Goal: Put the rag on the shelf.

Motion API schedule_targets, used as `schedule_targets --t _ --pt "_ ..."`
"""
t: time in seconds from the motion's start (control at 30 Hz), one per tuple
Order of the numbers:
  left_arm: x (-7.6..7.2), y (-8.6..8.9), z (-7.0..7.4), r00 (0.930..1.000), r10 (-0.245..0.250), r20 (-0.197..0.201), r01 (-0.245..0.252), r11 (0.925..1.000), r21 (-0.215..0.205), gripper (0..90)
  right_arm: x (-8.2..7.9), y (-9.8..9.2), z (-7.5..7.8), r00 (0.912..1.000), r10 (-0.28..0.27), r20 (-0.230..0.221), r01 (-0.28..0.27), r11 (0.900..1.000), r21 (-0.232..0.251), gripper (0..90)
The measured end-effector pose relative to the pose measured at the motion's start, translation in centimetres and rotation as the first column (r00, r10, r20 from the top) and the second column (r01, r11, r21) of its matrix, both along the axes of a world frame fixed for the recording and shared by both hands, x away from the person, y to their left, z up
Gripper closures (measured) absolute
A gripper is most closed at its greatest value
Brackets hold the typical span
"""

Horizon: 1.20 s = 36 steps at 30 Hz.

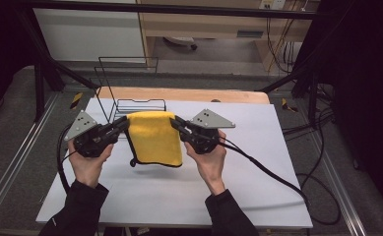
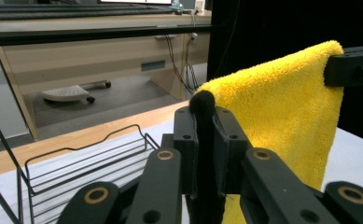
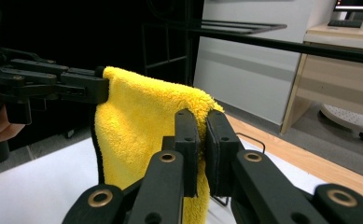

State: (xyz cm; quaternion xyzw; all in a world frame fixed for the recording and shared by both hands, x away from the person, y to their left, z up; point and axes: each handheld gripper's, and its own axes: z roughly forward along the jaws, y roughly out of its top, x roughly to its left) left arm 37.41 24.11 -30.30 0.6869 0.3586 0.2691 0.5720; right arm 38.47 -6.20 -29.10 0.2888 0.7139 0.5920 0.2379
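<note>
A yellow towel (image 1: 154, 137) with a black edge hangs above the white table (image 1: 258, 187), held up by its two top corners. My left gripper (image 1: 125, 123) is shut on the towel's left corner, and my right gripper (image 1: 174, 121) is shut on the right corner. In the left gripper view the black hem sits pinched between the jaws of that gripper (image 2: 203, 112), with the towel (image 2: 282, 107) stretching to the other gripper (image 2: 352, 65). In the right gripper view the towel (image 3: 142, 126) is clamped at my right gripper (image 3: 201, 116) and runs to the left gripper (image 3: 83, 86).
A black wire rack (image 1: 130, 93) stands on the table just behind the towel; it also shows as a wire rack (image 2: 76, 163) in the left gripper view. Cables (image 1: 277, 172) trail from the right gripper across the table's right side. A wooden strip (image 1: 189, 94) lines the far edge.
</note>
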Motion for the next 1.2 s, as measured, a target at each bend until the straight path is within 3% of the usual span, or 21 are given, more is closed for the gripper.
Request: schedule_targets --t 0.63,1.2 --pt "1.1 1.9 3.3 0.996 0.057 0.069 -0.054 0.9979 -0.037 81.0 1.5 2.4 3.0 0.9975 -0.002 0.07 -0.001 0.999 0.033 84.8" --pt "1.9 2.6 6.4 0.9855 0.087 0.146 -0.076 0.9936 -0.084 81.0 2.9 3.3 5.9 0.9906 -0.022 0.135 0.013 0.997 0.074 84.8"
